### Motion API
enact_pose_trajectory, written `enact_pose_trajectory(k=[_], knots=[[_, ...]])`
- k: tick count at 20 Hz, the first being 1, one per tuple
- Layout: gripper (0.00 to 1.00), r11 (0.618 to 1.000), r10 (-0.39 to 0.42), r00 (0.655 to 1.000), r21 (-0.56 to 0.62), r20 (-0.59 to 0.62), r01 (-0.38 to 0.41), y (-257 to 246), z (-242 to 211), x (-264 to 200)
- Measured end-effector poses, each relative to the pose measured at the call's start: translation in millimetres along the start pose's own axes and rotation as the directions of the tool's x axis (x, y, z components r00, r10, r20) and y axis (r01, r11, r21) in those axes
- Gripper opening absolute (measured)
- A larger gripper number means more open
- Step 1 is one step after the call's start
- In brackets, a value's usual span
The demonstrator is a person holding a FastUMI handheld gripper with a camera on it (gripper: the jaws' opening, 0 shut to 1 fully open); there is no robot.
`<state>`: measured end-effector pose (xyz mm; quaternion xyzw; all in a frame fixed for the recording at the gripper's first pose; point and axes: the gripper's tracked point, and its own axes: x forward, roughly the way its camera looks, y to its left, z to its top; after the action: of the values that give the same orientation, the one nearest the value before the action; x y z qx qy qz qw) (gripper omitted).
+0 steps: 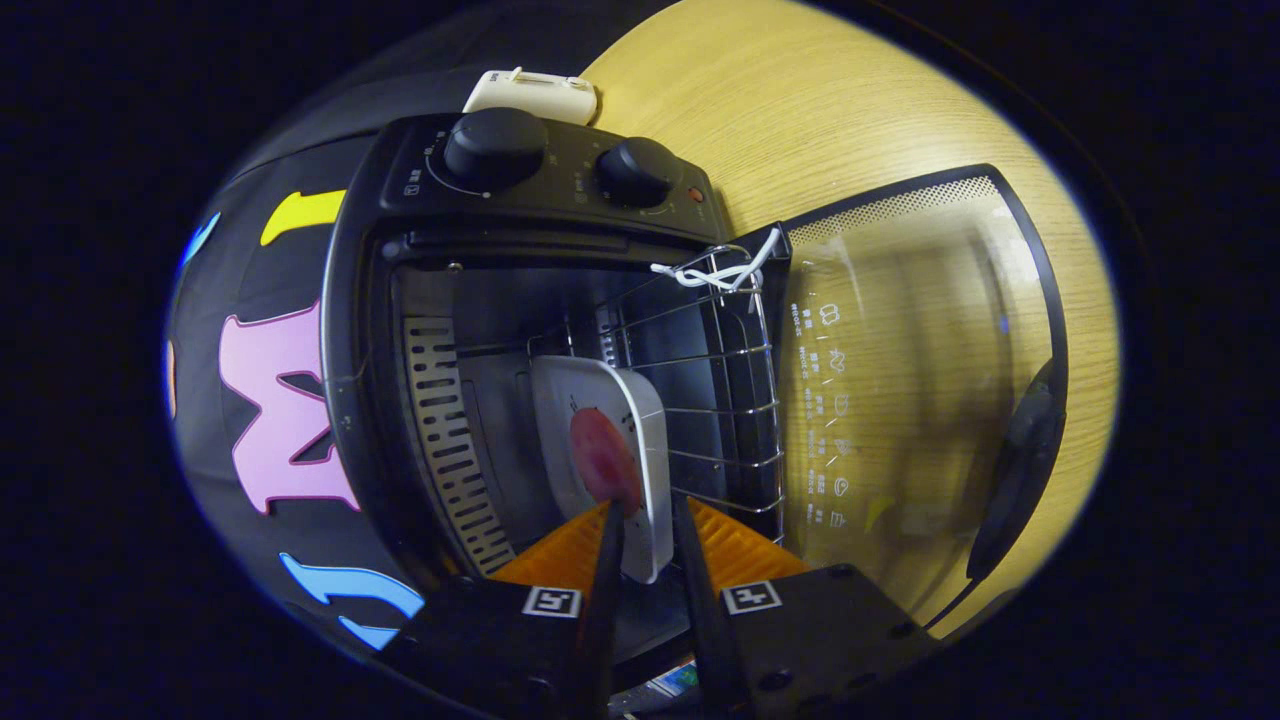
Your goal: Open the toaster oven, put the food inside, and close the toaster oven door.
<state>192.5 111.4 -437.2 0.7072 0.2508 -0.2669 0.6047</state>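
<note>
With the oven point(540, 300) open, we have the gripper point(648, 520) pinching the rim of the plate point(640, 470) carrying the food point(603, 458) on the rack point(720, 400) inside; release and closing the door point(920, 380) remain.

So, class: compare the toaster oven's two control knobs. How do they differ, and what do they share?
The knob nearer the white device, the left knob, looks bigger than the right knob. The right knob sits beside a small orange indicator light; the left knob does not. Both are round, black, and mounted on the same panel of the toaster oven.
</note>
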Motion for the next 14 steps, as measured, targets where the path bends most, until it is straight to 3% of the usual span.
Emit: enact_pose_trajectory(k=[2,5,7,8,11,14], knots=[[0.57,0.999,0.001,1.000,-0.042,-0.014,-0.002,-1,-1,-9],[0.76,0.994,0.013,0.998,-0.109,-0.060,-0.020,-5,-5,-27],[0.94,0.991,0.007,0.996,-0.133,-0.090,-0.019,-8,-3,-45],[0.99,0.988,0.025,0.993,-0.146,-0.119,-0.043,-7,-11,-51],[0.98,0.962,0.086,0.982,-0.244,-0.169,-0.126,0,-15,-84],[0.98,0.882,0.113,0.963,-0.421,-0.246,-0.211,-8,-26,-119]])
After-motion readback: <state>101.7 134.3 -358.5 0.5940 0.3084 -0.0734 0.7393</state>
